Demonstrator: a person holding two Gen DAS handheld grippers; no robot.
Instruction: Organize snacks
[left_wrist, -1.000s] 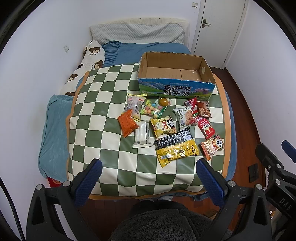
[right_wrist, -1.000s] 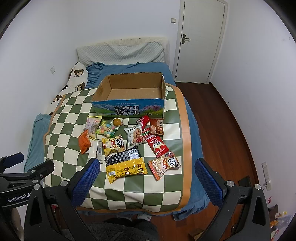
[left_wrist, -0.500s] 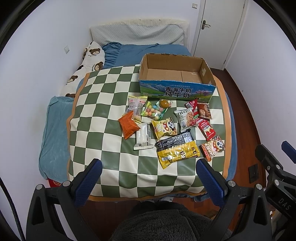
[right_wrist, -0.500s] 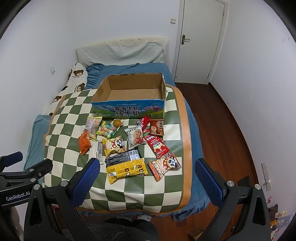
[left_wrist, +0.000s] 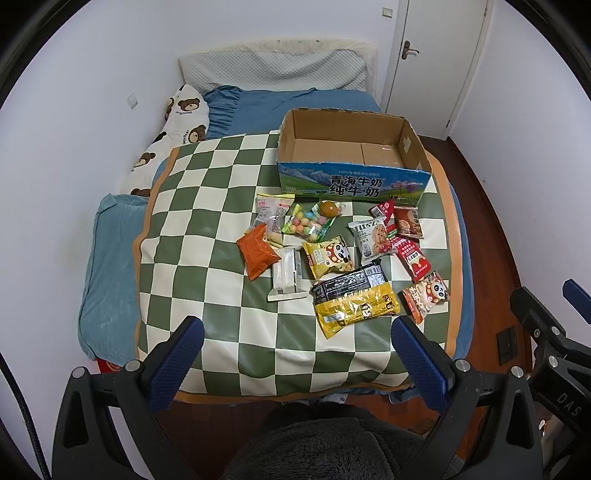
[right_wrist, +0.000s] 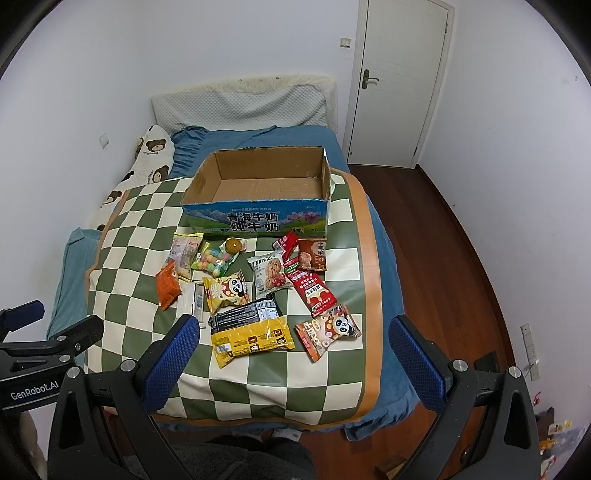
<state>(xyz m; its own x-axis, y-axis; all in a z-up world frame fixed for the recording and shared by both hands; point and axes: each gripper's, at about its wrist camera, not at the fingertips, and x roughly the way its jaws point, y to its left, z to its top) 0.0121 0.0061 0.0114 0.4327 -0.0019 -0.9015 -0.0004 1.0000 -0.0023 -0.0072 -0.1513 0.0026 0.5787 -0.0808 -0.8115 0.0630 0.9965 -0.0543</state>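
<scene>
On the checkered blanket (left_wrist: 207, 236), snack packs (left_wrist: 354, 306) sat by an empty cardboard box (left_wrist: 351, 147); left gripper (left_wrist: 297, 360) and right gripper (right_wrist: 293, 356) both hung wide apart, holding nothing.

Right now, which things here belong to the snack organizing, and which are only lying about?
Belong to the job:
- cardboard box, nothing inside
- yellow bag
- orange packet
- candy-ball bag
- panda packet
- red packet

Lying about:
- bear pillow
- checkered blanket
- door
</scene>
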